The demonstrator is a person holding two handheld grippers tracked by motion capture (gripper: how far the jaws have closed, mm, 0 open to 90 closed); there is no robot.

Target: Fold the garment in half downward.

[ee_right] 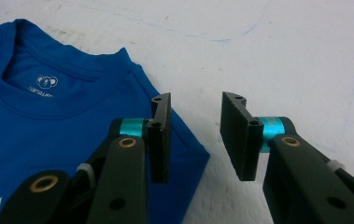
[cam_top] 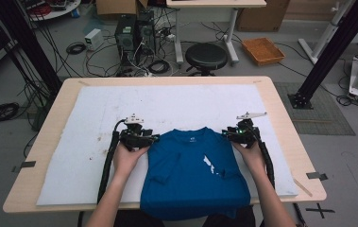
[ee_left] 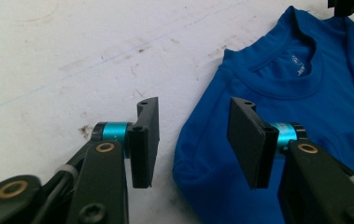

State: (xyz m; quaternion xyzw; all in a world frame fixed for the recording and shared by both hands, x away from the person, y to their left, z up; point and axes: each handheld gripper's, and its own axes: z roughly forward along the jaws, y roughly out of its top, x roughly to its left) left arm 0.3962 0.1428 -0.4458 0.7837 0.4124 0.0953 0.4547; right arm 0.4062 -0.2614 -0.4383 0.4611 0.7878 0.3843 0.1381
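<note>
Shirt flat on the white mat, lower centre of the high view, hem hanging over the table's near edge.
Left gripper sits at its left shoulder, right gripper at its right shoulder; both have jaws apart, straddling the shoulder edges, gripping nothing.

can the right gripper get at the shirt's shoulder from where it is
Probably yes. The right gripper is open, its jaws straddling the edge of the shirt at the shoulder corner, one jaw over the cloth and one over the white mat. Nothing lies between them.
</note>
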